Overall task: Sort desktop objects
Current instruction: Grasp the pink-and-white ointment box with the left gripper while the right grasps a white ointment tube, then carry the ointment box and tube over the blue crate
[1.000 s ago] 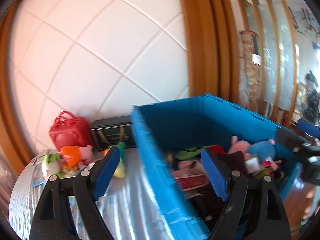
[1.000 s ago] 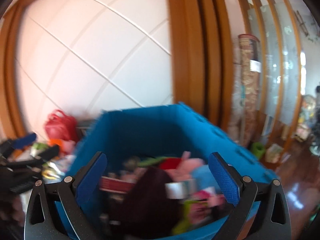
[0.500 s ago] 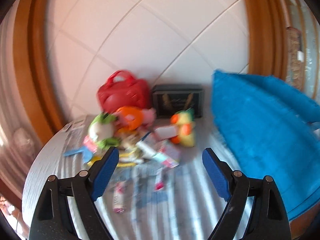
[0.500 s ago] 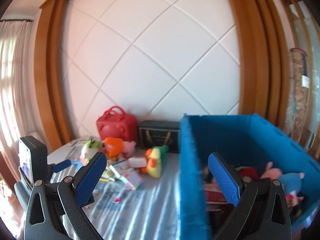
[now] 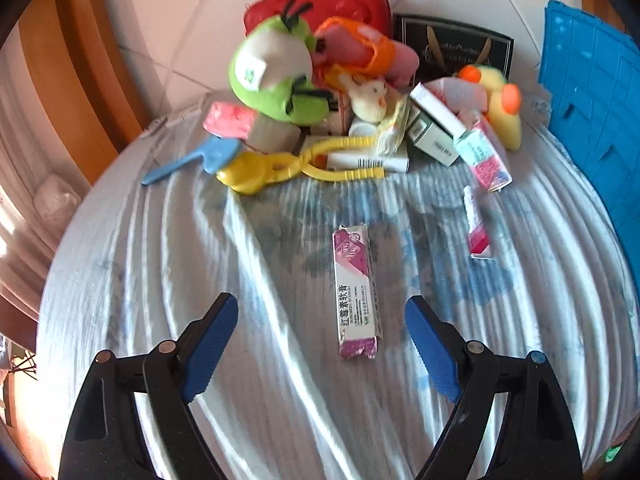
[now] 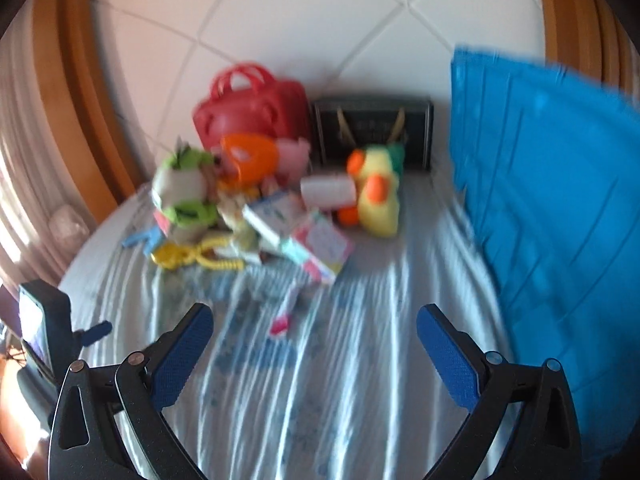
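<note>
A pile of desktop objects lies at the far side of a table covered with a pale cloth (image 5: pixel 160 280). My left gripper (image 5: pixel 322 312) is open and empty, low over the cloth, with a long purple and white box (image 5: pixel 354 292) lying between its fingertips. A small pink tube (image 5: pixel 476 224) lies to the right of it. The pile holds a green plush (image 5: pixel 276 76), a yellow duck plush (image 5: pixel 502 108), yellow tongs (image 5: pixel 300 162) and several small boxes. My right gripper (image 6: pixel 314 320) is open and empty, further back, facing the pile and the pink tube (image 6: pixel 284 312).
A blue crate (image 6: pixel 552 208) stands at the table's right, also at the right edge of the left wrist view (image 5: pixel 596 120). A red toy case (image 5: pixel 320 4) and a black box (image 5: pixel 452 48) stand against the white panelled wall. The left gripper's body (image 6: pixel 44 332) shows at left.
Both grippers have swung left from the blue crate to the pile and tilted down toward the cloth. The left one has come close over the purple box.
</note>
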Demonstrator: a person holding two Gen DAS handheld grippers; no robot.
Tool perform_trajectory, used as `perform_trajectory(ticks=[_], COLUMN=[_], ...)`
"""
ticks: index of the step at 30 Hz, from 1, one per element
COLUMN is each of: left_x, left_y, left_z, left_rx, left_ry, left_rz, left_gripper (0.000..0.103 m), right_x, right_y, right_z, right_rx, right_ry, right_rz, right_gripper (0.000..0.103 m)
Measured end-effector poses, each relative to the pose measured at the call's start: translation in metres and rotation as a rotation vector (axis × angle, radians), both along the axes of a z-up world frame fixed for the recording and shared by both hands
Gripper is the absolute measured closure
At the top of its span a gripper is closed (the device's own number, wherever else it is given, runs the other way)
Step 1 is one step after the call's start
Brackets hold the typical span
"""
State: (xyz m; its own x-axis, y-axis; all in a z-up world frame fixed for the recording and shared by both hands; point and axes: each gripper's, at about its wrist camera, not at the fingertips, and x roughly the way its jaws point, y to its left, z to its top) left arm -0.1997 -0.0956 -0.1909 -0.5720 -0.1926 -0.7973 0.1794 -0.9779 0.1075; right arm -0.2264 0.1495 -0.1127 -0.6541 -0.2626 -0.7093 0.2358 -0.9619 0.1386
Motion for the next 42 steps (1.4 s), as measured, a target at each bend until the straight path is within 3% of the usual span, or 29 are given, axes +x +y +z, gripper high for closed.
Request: perform_trajectory(ticks=[5,6,8,9,10,12,14,19,21,22,28,35,42], left_x=[-0.036,-0.041,-0.049,-0.053,-0.058,-0.064,-0.073,-0.082,-0.079,-0.074,-0.045,-0.004,0.025], left_y=[-0.009,-0.012,-0.020,-0.022,-0.025,-0.027,-0.029,-0.037,-0.035,-0.032,-0.010,0.025,0.081], left_z=[-0.036,-0.042,-0.052,-0.056,-0.061,-0.061,-0.060,-0.047,-0.042,-0.039,-0.005,0.058,0.128], left_rx=[0.070,0.095,0.131,0.130,0.126,0.118,0.097,0.126,0.131,0.135,0.154,0.118,0.124], left_ry=[-0.082,-0.095,-0.124,-0.140,-0.155,-0.139,-0.133,-0.099,-0.095,-0.090,-0.053,0.084,0.250], left_rz=[-0.009,-0.011,-0.001,0.002,0.002,-0.001,-0.009,-0.002,-0.007,-0.009,-0.062,-0.151,-0.274], left_gripper=[0.017,0.022,0.048,0.071,0.074,0.075,0.075,0.075,0.075,0.075,0.075,0.075,0.075], right_x=[-0.031,-0.037,-0.053,-0.060,-0.069,-0.083,-0.100,-0.133,-0.134,-0.132,-0.088,-0.008,0.049], right_y=[-0.028,-0.034,-0.046,-0.052,-0.058,-0.069,-0.080,-0.098,-0.107,-0.111,-0.096,-0.059,-0.016], right_z=[-0.067,-0.076,-0.093,-0.100,-0.109,-0.121,-0.130,-0.155,-0.157,-0.154,-0.102,0.002,0.072], right_rx=[0.043,0.055,0.059,0.065,0.071,0.086,0.109,0.157,0.238,0.259,0.153,0.045,0.002], right_ry=[-0.163,-0.187,-0.233,-0.252,-0.273,-0.298,-0.313,-0.354,-0.321,-0.311,-0.280,-0.106,0.099], right_rz=[0.003,0.007,0.025,0.031,0.035,0.043,0.045,0.046,0.060,0.074,0.111,0.145,0.081], right_gripper=[0.000,0.000,0.000,0.000,0.000,0.011,0.040,0.053,0.074,0.086,0.086,0.086,0.086])
